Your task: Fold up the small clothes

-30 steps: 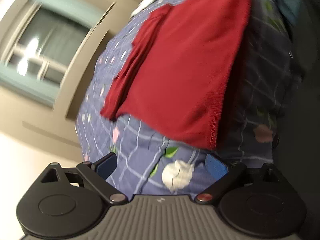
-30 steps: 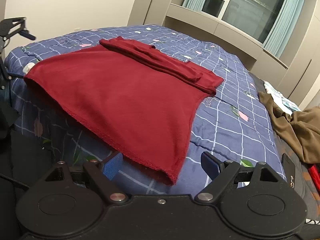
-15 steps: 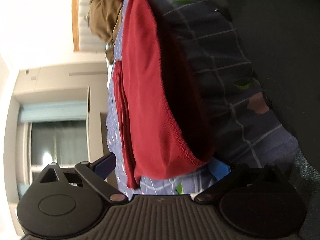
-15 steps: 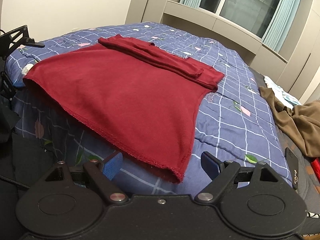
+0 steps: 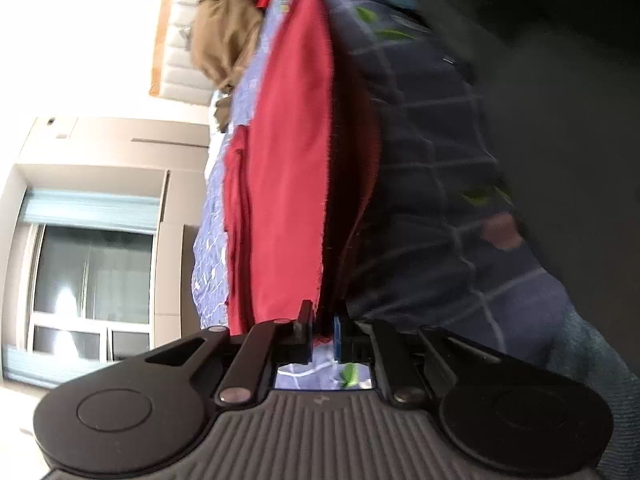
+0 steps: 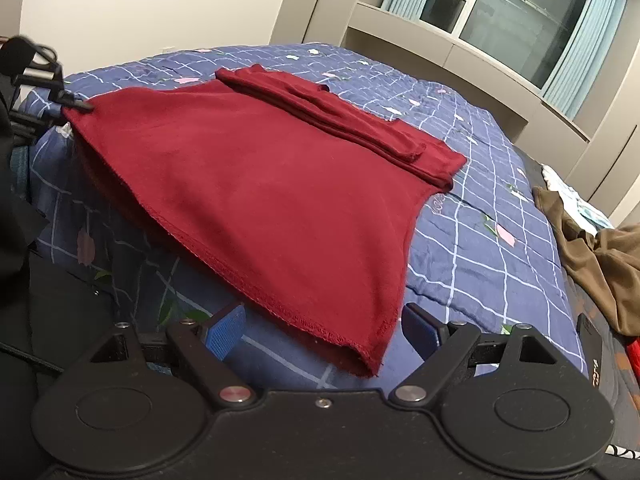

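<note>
Red garment point(image 6: 256, 184) lies flat on the bed point(image 6: 472, 216), sleeves folded in along its far edge, hem hanging over the bed's near edge. Left claw point(image 5: 323, 336): jaws have just been closing, now pinched on the garment's hem corner, cloth between the pads; claw rolled approx. sideways. Right claw point(image 6: 322, 330): wide open, holds nothing, pads either side of the garment's near corner w/o contact. Brown clothing point(image 6: 600, 256) lies on the bed well right of the garment.

Big bed with a blue checked blanket point(image 6: 480, 216), plain pale wall point(image 6: 160, 8), dark window point(image 6: 516, 20), light blue curtains point(image 6: 580, 40)
</note>
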The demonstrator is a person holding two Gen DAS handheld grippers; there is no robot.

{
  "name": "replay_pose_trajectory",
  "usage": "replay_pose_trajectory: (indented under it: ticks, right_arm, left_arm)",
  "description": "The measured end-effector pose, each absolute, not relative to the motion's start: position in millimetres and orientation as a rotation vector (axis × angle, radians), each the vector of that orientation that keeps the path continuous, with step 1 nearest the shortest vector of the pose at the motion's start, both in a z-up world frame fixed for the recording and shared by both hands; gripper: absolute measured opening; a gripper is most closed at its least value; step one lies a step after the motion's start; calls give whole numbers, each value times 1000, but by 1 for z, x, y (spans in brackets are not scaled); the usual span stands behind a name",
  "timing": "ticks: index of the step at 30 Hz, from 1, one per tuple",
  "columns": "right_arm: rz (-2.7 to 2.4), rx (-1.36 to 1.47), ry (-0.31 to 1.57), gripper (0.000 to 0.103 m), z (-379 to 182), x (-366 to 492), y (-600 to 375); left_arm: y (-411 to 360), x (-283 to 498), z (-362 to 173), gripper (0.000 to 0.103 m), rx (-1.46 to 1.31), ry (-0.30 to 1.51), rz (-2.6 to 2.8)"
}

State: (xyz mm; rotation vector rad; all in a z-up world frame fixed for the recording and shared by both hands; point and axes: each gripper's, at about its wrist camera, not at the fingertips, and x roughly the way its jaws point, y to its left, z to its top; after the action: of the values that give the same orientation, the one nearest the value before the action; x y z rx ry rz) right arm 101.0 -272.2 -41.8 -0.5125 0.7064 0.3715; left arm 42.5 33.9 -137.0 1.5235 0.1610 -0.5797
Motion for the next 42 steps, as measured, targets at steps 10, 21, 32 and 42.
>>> replay_pose_trajectory:
  ticks: [10, 21, 32, 42]
  right_arm:
    - [419, -562, 697, 87, -46, 98, -267]
    - [544, -675, 647, 87, -61, 101, -237]
    - [539, -660, 525, 69, -63, 112, -211]
    - [303, -727, 532, 7, -64, 103, -252]
  left_arm:
    - [36, 73, -67, 8, 1132, 396, -628]
    - [50, 122, -6, 8, 591, 599, -570]
    - [75, 162, 25, 8, 260, 701, -502]
    - [78, 144, 25, 8, 315, 689, -492]
